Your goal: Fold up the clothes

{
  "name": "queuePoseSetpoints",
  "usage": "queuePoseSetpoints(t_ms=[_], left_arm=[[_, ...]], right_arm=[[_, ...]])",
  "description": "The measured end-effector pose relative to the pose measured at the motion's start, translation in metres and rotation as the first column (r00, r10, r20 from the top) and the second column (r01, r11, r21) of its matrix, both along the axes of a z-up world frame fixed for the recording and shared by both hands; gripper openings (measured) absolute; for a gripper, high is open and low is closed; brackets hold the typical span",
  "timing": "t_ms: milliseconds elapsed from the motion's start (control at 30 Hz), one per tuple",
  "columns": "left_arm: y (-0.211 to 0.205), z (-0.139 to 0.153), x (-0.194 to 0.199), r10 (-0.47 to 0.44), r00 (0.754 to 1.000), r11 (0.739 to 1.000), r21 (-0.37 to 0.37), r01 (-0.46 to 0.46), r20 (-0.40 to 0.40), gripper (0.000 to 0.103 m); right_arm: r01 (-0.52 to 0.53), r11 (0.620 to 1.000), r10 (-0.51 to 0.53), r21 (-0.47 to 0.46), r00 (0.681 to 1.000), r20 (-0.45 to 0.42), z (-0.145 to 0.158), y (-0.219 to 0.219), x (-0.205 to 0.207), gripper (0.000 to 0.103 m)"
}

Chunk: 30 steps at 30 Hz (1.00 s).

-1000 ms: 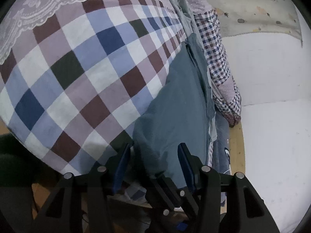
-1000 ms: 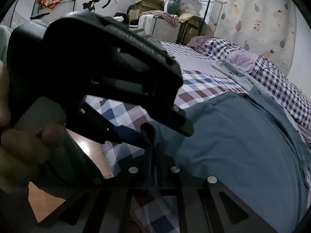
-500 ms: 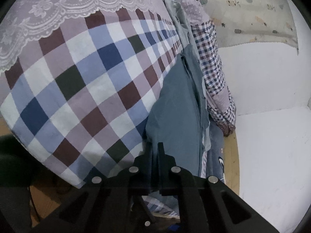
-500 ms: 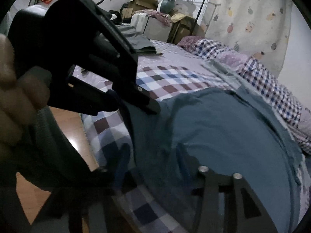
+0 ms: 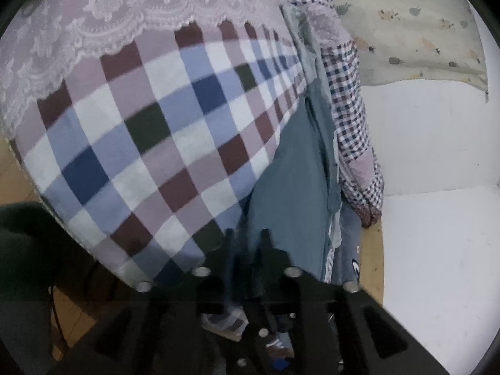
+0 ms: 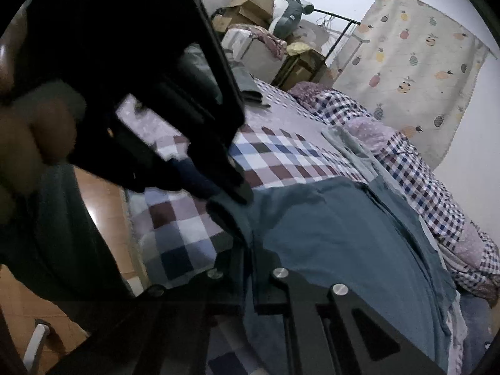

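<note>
Clearly at the grasping step, with nothing folded yet.

Far left, in the right wrist view: a hand [image 6: 34, 134] wrapped round the left gripper [image 5: 247, 245], nosed down at the near left corner of the teal shirt [image 5: 293, 172]. Opening at the jaws just now, with a gap between them and shirt hem lying in that gap. Not visibly clamped, and too blurred to say whether either pad touches the cloth.

Centre: lies spread lengthwise on the bed [image 5: 140, 131], that shirt, over the large-check cover, near hem at the bed's closest edge and far end running away up the mattress.

A little to the right along the same hem: the right gripper [image 6: 250, 262], jaws pressed together and pinching a strip of teal fabric.

Further right: a crumpled small-check quilt [image 6: 415, 172] just beside the shirt's long side, then a pineapple-print curtain [image 6: 415, 56] on the wall behind.

Judged from this, only one of the two hem points secured. Calls next for getting a firm bite on the left corner, then raising both corners together and carrying the hem away toward the far end. Needs even tension across the hem. Otherwise likely to sag in the middle or drag the bed cover along.
</note>
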<state>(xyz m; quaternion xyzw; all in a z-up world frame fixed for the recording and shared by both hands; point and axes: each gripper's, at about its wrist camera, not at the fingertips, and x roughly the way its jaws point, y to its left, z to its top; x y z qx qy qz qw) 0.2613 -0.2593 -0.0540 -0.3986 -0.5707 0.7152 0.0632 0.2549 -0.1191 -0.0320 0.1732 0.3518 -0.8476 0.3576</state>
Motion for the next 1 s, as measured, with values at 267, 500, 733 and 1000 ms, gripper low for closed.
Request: queuePoseSetpoints(t_ms=[267, 500, 733, 1000], left_arm=[[0.013, -0.001, -0.002, -0.021, 1.0, 1.0, -0.012, 0.021, 0.006, 0.044], [0.015, 0.001, -0.004, -0.023, 0.999, 1.0, -0.004, 0.022, -0.023, 0.011], [0.009, 0.012, -0.001, -0.003, 0.999, 1.0, 0.006, 0.003, -0.053, 0.003], [0.007, 0.032, 0.001, -0.003, 0.991, 0.998, 0.055, 0.01, -0.132, 0.003]], right_arm=[[-0.017, 1.0, 0.017, -0.004, 1.0, -0.012, 0.006, -0.002, 0.001, 0.001], [-0.029, 0.999, 0.029, 0.021, 0.999, -0.012, 0.003, -0.002, 0.0, 0.002], [0.009, 0.998, -0.004, 0.063, 0.998, -0.069, -0.004, 0.005, -0.002, 0.052], [0.167, 0.982, -0.15, 0.088, 0.974, -0.172, -0.017, 0.026, -0.017, 0.06]])
